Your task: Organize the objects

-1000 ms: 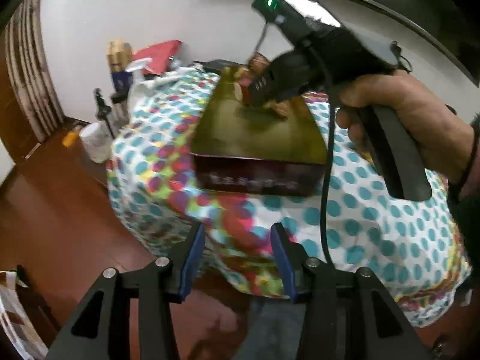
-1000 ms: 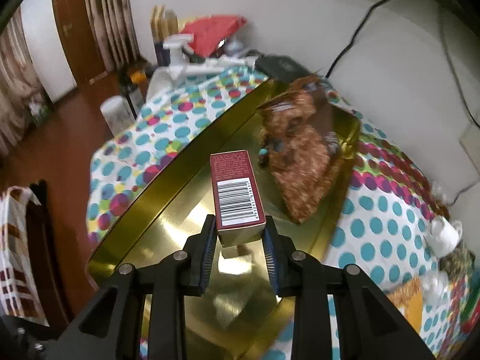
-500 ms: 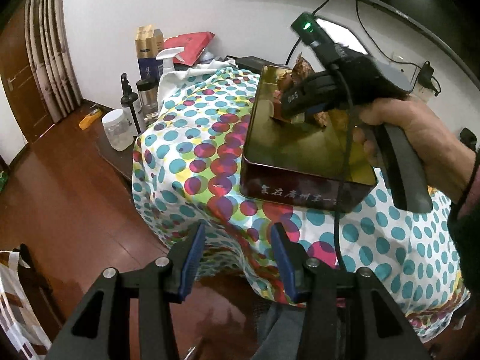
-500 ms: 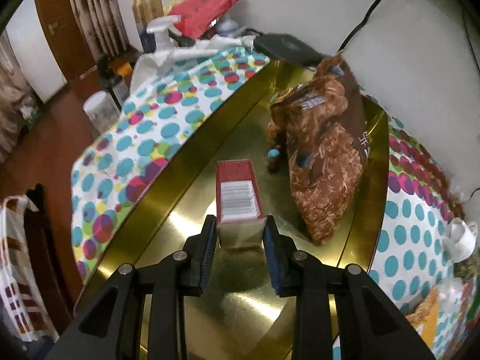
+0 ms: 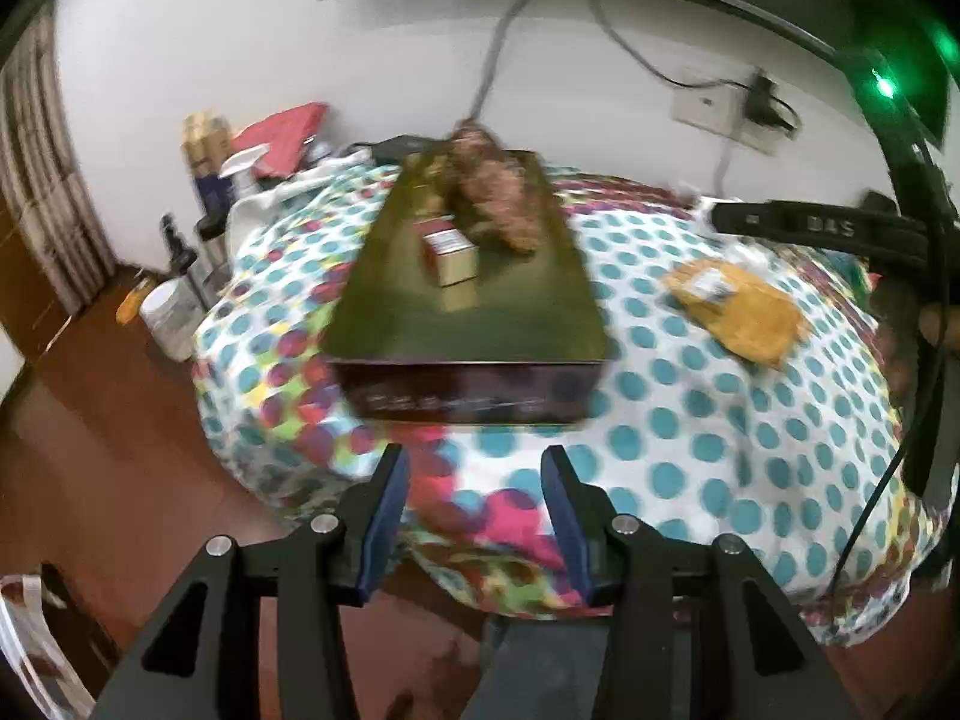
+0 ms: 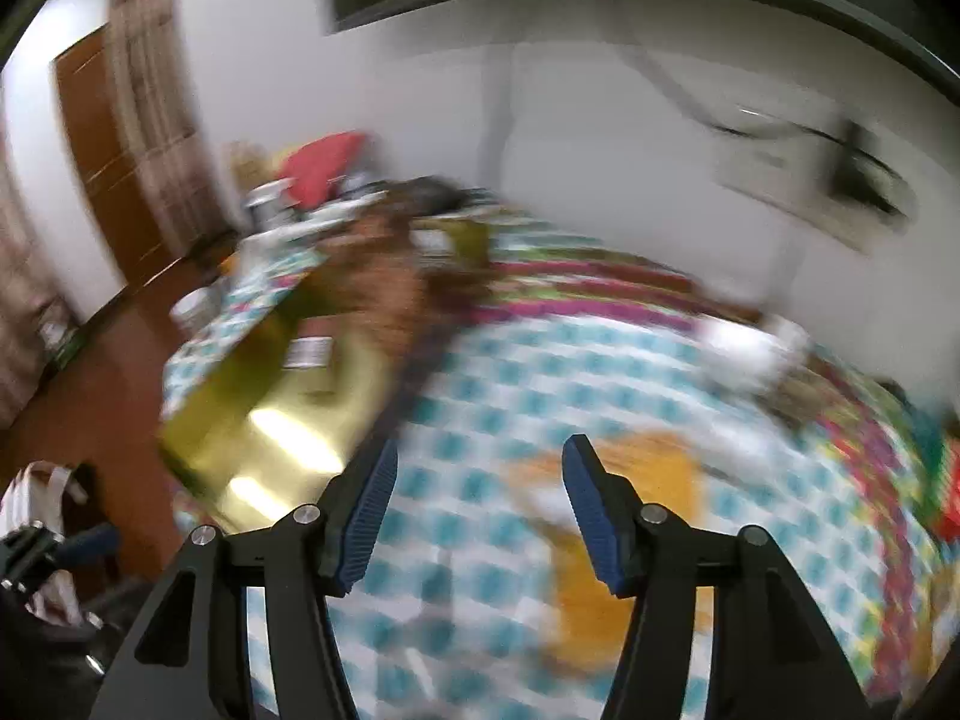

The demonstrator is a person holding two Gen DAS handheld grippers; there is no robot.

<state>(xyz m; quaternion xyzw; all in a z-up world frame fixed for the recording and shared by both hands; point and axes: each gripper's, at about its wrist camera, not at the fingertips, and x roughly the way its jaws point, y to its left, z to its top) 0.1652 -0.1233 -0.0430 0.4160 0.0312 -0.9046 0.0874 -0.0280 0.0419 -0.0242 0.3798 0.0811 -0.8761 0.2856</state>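
- One gold tin (image 5: 576, 300) sits on the dotted cloth (image 5: 690, 420), centre of the left wrist view; in the right wrist view it shows blurred at centre left (image 6: 282, 420).
- Inside the tin: one small red box (image 5: 449, 253) lying near its middle, and one brown bag (image 5: 498, 204) toward its far end, just beside the box. In the right wrist view the box's label shows as a pale patch (image 6: 309, 353).
- One yellow packet (image 5: 741, 309) lies on the cloth outside the tin, well apart to the right; the right wrist view has it as an orange blur (image 6: 660, 492) lower centre.
- Left claw (image 5: 475, 516): jaws partly apart, nothing between them, touching nothing; it hangs at the lower centre of the frame, over the cloth's near edge and the brown floor (image 5: 120, 480).
- Right claw (image 6: 480, 507): jaws opening, nothing between them; the blue pads (image 6: 372, 516) stand clear over the cloth, with the packet behind them. Its black body (image 5: 810, 228) juts in at the right edge of the left wrist view, with a hand (image 5: 936, 324) partly visible below it.
- Upper left: several bottles (image 5: 207, 180) and one red pack (image 5: 282, 135) by the white wall, too blurred to count surely.
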